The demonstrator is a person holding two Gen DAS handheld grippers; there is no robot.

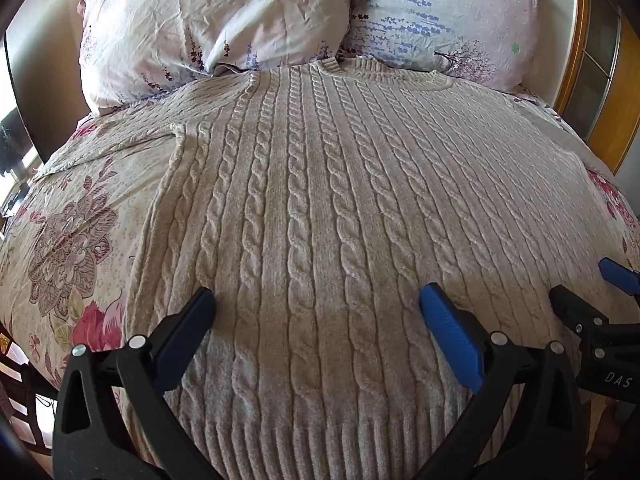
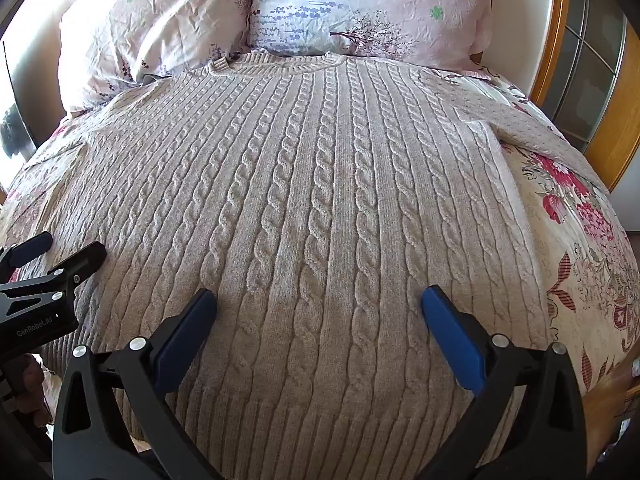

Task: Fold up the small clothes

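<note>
Left wrist view showed me a thick, floppy cable-knit sweater [image 1: 320,208] spread flat on the bed [image 1: 68,240]. Both my left gripper [image 1: 318,304] and right gripper [image 2: 319,304] hung with jaws wide apart, empty, and I judged the ribbed hem [image 1: 320,432] the surest hold.

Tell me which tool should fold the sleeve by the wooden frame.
Right, probably. The right tool, open, hangs nearer that sleeve; the left tool, also open, sits toward the sweater's other side.

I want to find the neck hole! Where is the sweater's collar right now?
The collar is at the far end of the sweater, top middle in both wrist views, right up against the two pillows.
</note>
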